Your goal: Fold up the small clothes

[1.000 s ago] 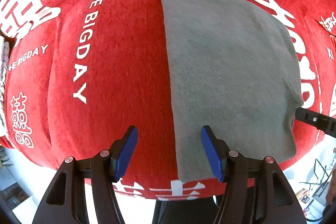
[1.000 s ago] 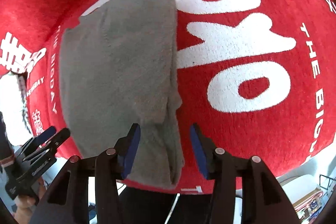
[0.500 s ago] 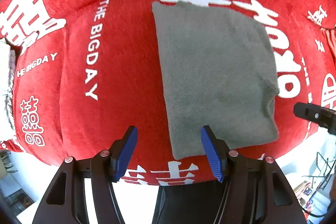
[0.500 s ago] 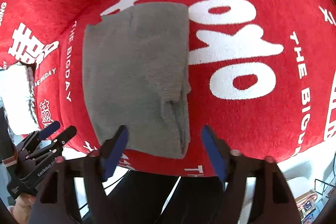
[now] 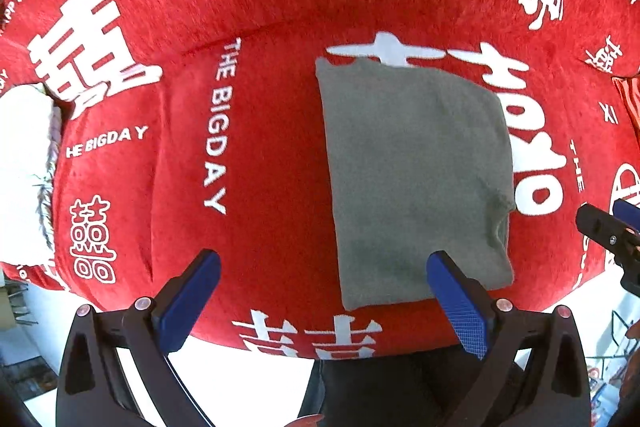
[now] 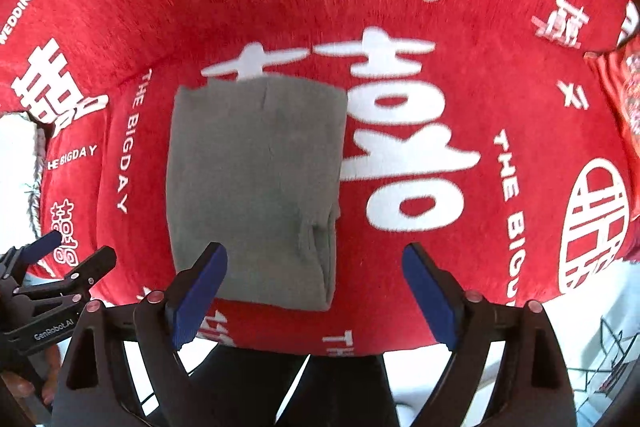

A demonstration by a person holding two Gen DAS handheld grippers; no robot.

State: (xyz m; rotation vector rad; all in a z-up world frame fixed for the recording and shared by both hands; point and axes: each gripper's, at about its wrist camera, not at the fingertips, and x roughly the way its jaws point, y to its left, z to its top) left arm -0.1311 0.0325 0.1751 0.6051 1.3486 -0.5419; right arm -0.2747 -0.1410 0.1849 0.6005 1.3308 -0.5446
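**Operator:** Item one, grey garment point(image 5: 416, 179). Location: right of centre in my left wrist view, left of centre in my right wrist view point(image 6: 256, 183), lying flat on the red cover point(image 5: 256, 131) with white lettering. I cannot tell what the cover is draped over, so I log it as a cover only.

**Clerk:** Condition?

**Operator:** Folded into a compact upright rectangle, several layers thick by the look of its lower edge. Left edge straight. Right edge less tidy: a small pucker and a stepped overlap low on that side, where an inner layer sits slightly shy of the outer. Fabric matte, soft-napped, no print visible.

**Clerk:** Tongs?

**Operator:** Left tongs point(image 5: 320, 291), spread wide, pinching nothing; the garment's lower edge shows between and just behind the right pad. Right tongs point(image 6: 316, 287), likewise spread and empty, above the garment's near edge. Neither pair touches the cloth as far as I can see.

**Clerk:** Progress?

**Operator:** My judgement: folding of this piece is essentially done. Remaining, at most, a tidy of the lower right corner, or setting it aside. A pale bundle point(image 5: 20, 179) sits at the far left of the frame; whether it is further clothing I cannot tell.
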